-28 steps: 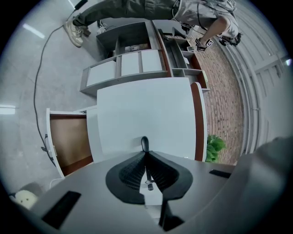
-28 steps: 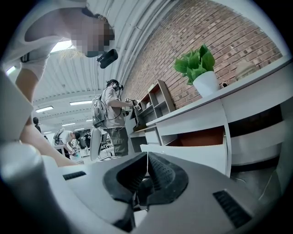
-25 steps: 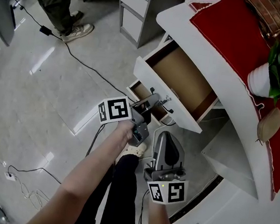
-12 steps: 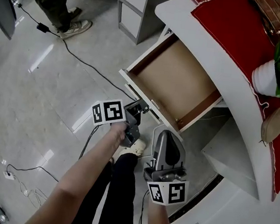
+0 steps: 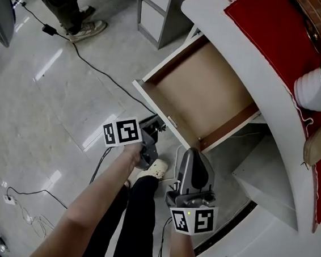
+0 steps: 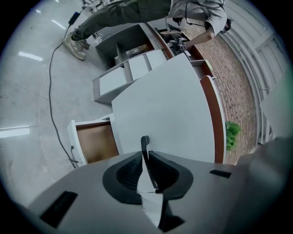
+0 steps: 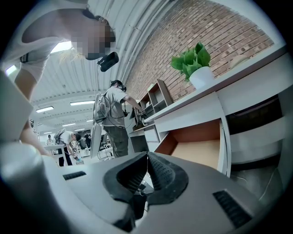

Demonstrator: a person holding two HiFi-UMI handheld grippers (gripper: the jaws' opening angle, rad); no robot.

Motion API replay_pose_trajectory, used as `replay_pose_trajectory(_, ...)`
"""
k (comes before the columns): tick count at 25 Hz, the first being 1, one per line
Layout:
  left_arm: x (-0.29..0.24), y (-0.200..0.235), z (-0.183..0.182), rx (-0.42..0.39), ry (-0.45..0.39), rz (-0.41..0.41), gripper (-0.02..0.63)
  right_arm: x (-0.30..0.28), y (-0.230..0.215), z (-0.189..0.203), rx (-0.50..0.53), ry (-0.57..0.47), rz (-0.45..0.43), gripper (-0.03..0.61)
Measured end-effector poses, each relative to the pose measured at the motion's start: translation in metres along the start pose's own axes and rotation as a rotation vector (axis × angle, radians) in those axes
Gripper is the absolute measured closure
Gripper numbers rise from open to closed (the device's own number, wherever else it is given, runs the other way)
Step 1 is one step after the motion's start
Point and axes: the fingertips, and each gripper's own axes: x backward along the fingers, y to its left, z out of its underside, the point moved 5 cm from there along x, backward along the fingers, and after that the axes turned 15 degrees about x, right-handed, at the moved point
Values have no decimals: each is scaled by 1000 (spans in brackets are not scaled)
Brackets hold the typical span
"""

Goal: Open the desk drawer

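Head view | L tongs (image 5: 157,124) clenched, empty, tilted down | R tongs (image 5: 193,155) clenched, level | drawer (image 5: 204,95) open

The drawer (image 5: 204,90) has a matt brown wood-look bottom and smooth white walls, the desk (image 5: 247,63) top is smooth matt white, the cloth (image 5: 267,33) on the desk is red fabric, and the floor (image 5: 43,101) beside the desk is glossy.
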Motion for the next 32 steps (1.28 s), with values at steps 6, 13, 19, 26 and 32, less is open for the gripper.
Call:
replay_pose_trajectory(6,7,0,1,8,-11,11,581,2,4,0,-2,4,-5,560)
replay_pose_trajectory(13,38,3,2,10,-38,-26,581,4,5,-12,6,27,-5,560)
replay_pose_trajectory(19,68,-12,9,-19,-26,-47,581,0,16,-31,35,71,-33,560)
replay_pose_trajectory(26,117,-55,5,-96,-48,-39,583,-1,36,-70,48,86,-52,560)
replay_pose_trajectory(32,147,-115,4,-218,-41,14,589,5,60,-113,67,84,-69,560)
